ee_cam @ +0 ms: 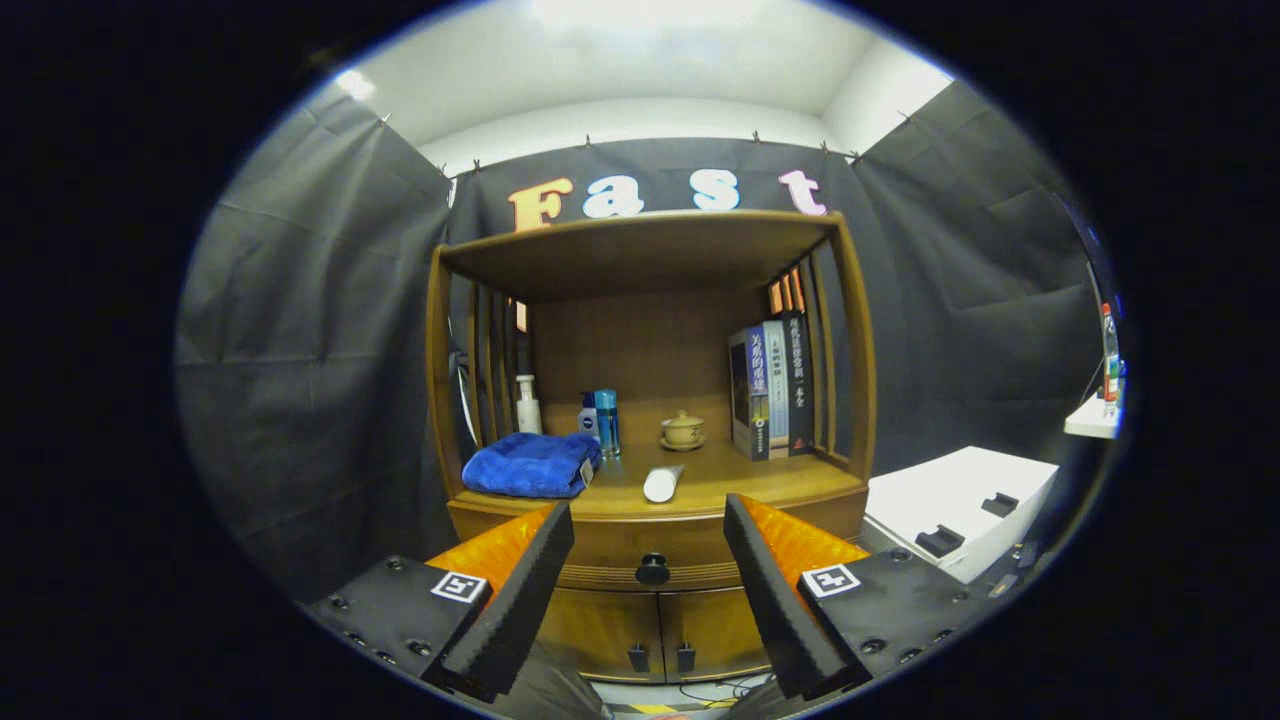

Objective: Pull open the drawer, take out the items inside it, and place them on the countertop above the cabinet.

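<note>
Hovering wide apart and empty, the jaws of the gripper (648,520) frame the closed wooden drawer's round black knob (652,569). Beyond them, on the wooden cabinet's worktop (760,478), lie a folded blue towel (530,465) and a white cylindrical tube (661,484).

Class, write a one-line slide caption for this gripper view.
Open gripper faces the shut drawer's knob, with a blue towel on the countertop above.
</note>
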`<state>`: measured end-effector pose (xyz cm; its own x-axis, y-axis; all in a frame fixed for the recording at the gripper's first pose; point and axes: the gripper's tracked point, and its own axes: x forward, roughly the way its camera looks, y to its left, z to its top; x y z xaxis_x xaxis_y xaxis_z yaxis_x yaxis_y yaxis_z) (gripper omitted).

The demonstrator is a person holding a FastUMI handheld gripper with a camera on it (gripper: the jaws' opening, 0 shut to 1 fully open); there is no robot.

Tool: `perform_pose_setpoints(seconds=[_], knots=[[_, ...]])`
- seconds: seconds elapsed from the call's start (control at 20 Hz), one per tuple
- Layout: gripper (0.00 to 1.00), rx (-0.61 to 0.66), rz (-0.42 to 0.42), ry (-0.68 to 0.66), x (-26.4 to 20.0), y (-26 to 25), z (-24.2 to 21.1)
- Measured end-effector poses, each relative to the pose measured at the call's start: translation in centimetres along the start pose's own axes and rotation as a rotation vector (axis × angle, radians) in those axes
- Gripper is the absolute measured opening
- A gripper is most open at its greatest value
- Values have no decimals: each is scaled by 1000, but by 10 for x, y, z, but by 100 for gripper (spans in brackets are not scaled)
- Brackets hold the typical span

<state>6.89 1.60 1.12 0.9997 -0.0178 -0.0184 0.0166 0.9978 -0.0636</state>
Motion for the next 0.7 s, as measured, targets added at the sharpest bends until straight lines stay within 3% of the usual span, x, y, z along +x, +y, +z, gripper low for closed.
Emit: perform_pose_setpoints(seconds=[0.3, 0.7], knots=[[99, -56, -43, -1, -60, -20, -4], [99, -58, 4, 26, -69, -7, -18]])
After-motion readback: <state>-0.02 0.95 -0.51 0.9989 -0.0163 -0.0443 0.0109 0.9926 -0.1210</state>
